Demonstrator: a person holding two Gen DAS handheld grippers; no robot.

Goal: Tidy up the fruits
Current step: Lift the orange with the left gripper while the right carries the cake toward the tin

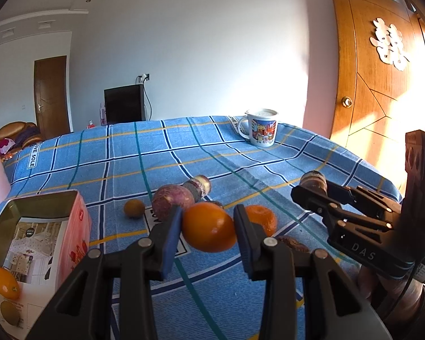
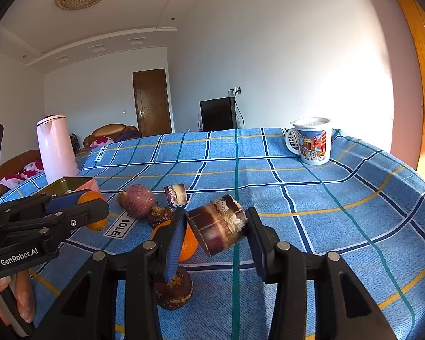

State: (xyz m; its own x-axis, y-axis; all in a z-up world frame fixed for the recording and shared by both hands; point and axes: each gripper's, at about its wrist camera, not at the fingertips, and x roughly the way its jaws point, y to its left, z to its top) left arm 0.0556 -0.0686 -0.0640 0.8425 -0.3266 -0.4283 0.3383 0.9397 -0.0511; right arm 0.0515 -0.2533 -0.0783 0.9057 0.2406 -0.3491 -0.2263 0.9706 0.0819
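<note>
My left gripper [image 1: 208,226] is shut on an orange [image 1: 208,226] and holds it above the blue checked cloth [image 1: 184,147]; it also shows in the right wrist view [image 2: 90,209]. My right gripper [image 2: 215,226] is shut on a dark sugarcane piece [image 2: 216,228], lifted off the cloth; it shows in the left wrist view [image 1: 311,187]. On the cloth lie a purple round fruit [image 1: 171,202], another sugarcane piece [image 1: 199,187], a second orange [image 1: 262,218], a small brownish fruit [image 1: 134,208] and dark water chestnuts [image 2: 172,290]. An open pink tin [image 1: 39,243] at left holds a small orange fruit [image 1: 5,283].
A printed mug [image 2: 311,141] stands at the far right of the table. A pink kettle [image 2: 56,147] stands at the far left behind the tin. A wooden door [image 1: 382,85] is close on the right. The table edge drops off on the right.
</note>
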